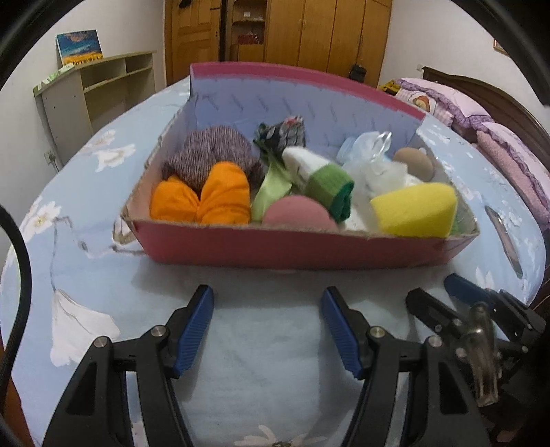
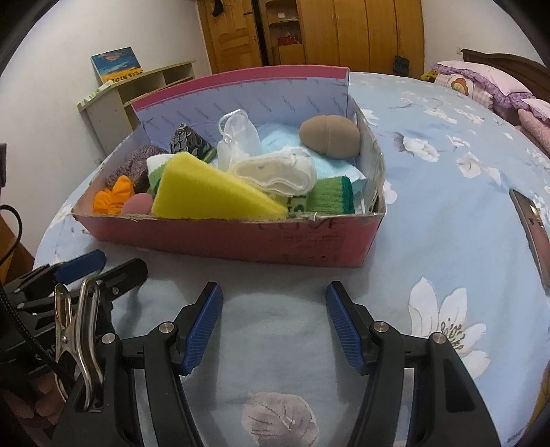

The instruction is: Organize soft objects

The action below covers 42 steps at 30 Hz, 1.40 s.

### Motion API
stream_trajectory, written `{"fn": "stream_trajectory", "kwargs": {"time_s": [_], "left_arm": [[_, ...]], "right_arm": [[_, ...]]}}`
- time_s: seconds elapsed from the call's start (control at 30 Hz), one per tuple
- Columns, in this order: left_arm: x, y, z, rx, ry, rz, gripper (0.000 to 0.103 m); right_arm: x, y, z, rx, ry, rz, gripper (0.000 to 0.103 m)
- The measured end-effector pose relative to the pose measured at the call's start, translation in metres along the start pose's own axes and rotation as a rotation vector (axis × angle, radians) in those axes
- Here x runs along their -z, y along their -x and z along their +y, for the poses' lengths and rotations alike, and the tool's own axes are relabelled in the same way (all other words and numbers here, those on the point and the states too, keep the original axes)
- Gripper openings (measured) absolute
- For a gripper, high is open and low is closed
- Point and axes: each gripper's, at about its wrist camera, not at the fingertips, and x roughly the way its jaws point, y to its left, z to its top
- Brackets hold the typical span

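A pink cardboard box [image 1: 292,249] [image 2: 240,240] stands on the bed, filled with soft things. Inside lie an orange cloth [image 1: 201,199] [image 2: 111,197], a yellow sponge [image 1: 416,209] [image 2: 209,194], a green and white sock roll [image 1: 323,180], a pink round sponge [image 1: 299,215], a speckled knit piece [image 1: 213,148], a tan pad [image 2: 330,135] and a white cloth roll [image 2: 275,172]. My left gripper [image 1: 268,295] hovers open just in front of the box, nothing between its blue pads. My right gripper [image 2: 273,292] stands open beside it, also holding nothing.
The bed carries a light blue flowered sheet [image 2: 447,172]. A phone [image 2: 531,230] lies on it to the right of the box. Pink pillows [image 1: 481,113] sit at the headboard. A beige shelf [image 1: 99,86] and wooden wardrobes [image 1: 309,31] line the far walls.
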Motion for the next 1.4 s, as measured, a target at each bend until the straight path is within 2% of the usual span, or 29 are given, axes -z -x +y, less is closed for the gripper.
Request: {"fn": "stream_trajectory", "kwargs": {"time_s": [0.23, 1.4], "left_arm": [[0.0034, -0.0046, 0.0008, -0.007, -0.001, 0.001, 0.069], [0.0087, -0.0069, 0.0038, 0.001, 0.006, 0.000, 0.071]], "right_arm": [[0.0027, -0.0032, -0.0044, -0.008, -0.031, -0.001, 0.065], [0.0041, -0.0041, -0.0002, 0.011, -0.018, -0.004, 0.065]]}}
